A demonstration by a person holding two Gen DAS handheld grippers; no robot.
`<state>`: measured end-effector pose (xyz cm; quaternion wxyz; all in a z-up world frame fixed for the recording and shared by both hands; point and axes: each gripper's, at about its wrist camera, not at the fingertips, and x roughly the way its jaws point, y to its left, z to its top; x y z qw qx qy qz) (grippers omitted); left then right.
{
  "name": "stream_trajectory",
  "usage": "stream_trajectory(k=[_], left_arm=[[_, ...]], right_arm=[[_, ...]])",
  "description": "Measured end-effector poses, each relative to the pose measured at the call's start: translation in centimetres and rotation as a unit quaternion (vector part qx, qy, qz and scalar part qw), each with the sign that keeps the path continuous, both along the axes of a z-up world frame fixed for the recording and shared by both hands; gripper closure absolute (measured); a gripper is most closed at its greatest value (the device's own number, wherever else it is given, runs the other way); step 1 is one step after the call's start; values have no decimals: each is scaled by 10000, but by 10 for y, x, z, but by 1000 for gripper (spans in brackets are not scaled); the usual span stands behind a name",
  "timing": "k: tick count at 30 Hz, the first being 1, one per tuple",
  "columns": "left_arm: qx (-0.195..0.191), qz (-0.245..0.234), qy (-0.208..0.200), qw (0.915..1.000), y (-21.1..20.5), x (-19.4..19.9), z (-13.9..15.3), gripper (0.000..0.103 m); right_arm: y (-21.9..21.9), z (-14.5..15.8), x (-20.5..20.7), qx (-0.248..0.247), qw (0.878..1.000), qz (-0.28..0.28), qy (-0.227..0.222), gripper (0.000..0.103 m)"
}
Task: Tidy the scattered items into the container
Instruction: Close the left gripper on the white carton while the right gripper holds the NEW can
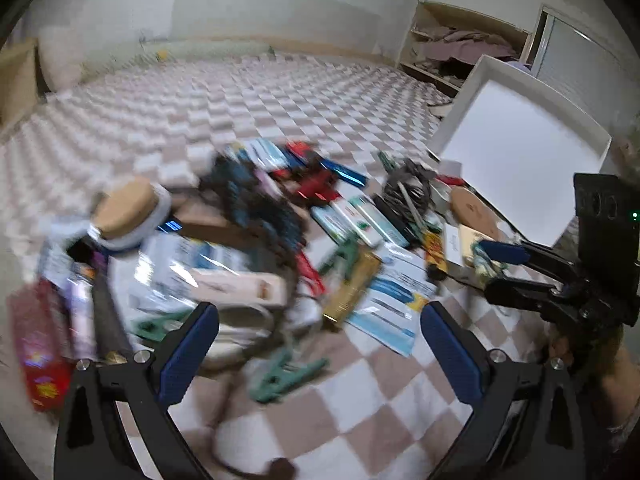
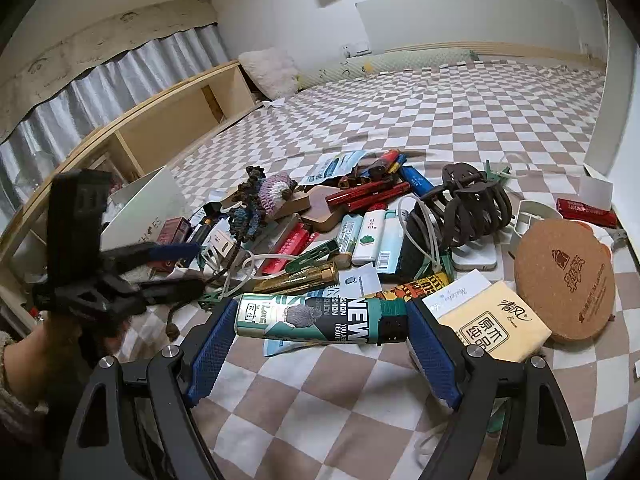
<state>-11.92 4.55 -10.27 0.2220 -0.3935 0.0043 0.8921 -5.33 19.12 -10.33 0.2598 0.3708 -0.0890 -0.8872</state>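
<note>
Scattered small items lie in a heap on a checkered blanket (image 2: pixel 440 120). My right gripper (image 2: pixel 320 320) is shut on a teal and black lighter (image 2: pixel 316 318), gripped endwise between the blue pads. My left gripper (image 1: pixel 320 328) is open and empty, hovering over a green clip (image 1: pixel 284 372) and a white cable. The white box (image 1: pixel 520 148) stands tilted at the right in the left wrist view, beside the right gripper (image 1: pixel 500 256). In the right wrist view the left gripper (image 2: pixel 176 264) is at the left.
Near the lighter lie a cork coaster (image 2: pixel 564 276), a yellow tissue pack (image 2: pixel 492 326), a brown hair claw (image 2: pixel 472 204), several lighters (image 2: pixel 372 240), a crochet doll (image 2: pixel 260 196) and a gold pen (image 2: pixel 300 276). A wooden shelf (image 2: pixel 168 128) runs along the left.
</note>
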Motion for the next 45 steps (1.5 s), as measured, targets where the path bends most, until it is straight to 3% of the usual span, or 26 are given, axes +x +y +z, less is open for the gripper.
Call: stream_trajectory(k=[4,9,22,25,30,45], left_arm=[[-542,643,257,9961,-12,-18,4,3],[-672,1081,95,9918,-22,-36,-6,10],[-1071,612,121,9923,4,-37,-22,10],[-1044,593,89,9927,4,-38,-24,17],[-765,766,215,9939,-6,-33,-15,17],[-563,1239,95,9906,-25,-37,-12,17]], right_arm=[[-1,0,1,18,10000,24,15,19],[-3,-1,1,48,10000,49,-19,19],[-4,-4,0,82,9999,85,-89,19],[-3,-4,0,72,9999,72,-92,19],[-3,-5,-1,62,9999,78,-109,19],[-6,-6,-1,107,9998,143,-120,19]])
